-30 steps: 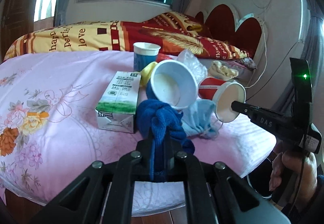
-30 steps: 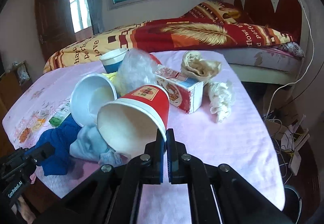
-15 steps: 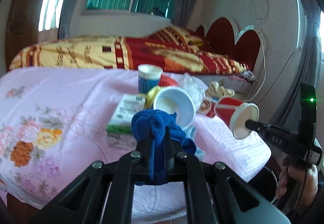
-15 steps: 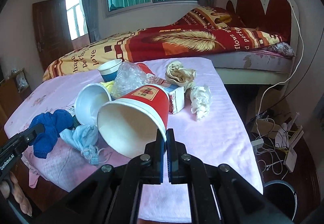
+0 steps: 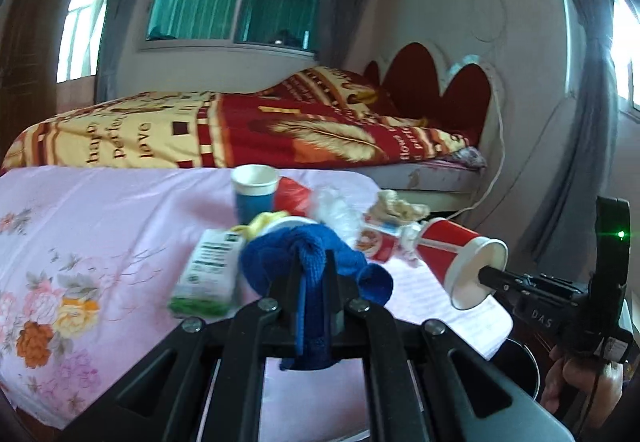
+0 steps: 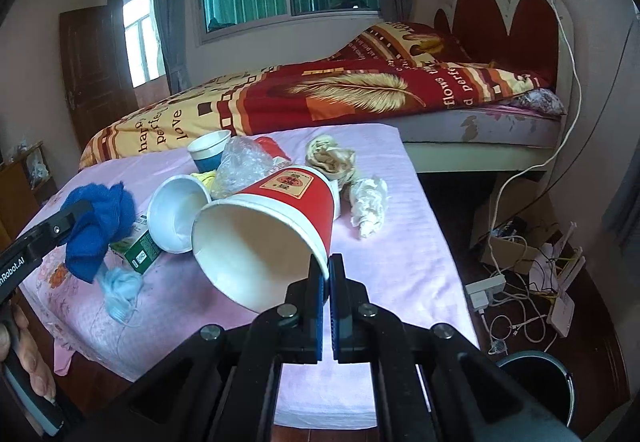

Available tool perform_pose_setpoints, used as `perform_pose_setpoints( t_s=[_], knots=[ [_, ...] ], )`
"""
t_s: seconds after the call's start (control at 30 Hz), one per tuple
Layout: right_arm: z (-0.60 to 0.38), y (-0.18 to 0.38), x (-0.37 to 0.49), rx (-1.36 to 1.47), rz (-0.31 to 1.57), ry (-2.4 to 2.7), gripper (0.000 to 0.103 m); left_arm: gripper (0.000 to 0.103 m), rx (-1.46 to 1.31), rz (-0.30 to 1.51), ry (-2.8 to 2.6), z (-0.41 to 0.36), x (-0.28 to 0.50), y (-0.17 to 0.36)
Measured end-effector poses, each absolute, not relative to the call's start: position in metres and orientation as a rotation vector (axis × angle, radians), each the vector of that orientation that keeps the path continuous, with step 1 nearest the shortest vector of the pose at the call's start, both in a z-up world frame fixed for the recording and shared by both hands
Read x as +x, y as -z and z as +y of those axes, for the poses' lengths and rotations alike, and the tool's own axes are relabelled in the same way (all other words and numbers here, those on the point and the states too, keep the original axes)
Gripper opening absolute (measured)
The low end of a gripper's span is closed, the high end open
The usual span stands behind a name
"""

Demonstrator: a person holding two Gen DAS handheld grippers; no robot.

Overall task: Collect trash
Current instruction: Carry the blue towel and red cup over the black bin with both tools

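Right gripper (image 6: 327, 282), clamped on our red cup's (image 6: 272, 226) rim, has the bin (image 6: 540, 382) below-right, nearer than the cloth-holding left gripper (image 5: 314, 282).

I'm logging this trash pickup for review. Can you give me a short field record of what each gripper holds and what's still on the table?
left gripper: shut on blue cloth
right gripper: shut on rim of red paper cup
red cup: lifted, tilted, mouth toward the camera
still on table: white bowl, green carton, blue cup, plastic wrap, crumpled tissue
bin: on floor, lower right
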State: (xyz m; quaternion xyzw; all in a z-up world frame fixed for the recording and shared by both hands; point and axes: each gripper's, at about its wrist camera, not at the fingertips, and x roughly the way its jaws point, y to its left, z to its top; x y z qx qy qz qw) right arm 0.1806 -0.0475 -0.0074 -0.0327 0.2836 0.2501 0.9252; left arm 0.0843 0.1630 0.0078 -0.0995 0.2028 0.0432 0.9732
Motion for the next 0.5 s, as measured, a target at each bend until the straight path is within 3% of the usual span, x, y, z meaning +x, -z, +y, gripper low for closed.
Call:
perform_pose_setpoints(
  t_s=[0.5],
  knots=[
    [-0.118,-0.002,0.179,-0.021,0.579,-0.399,0.003,0.007,-0.124,0.449,0.059,0.087,0.118,0.000]
  ],
)
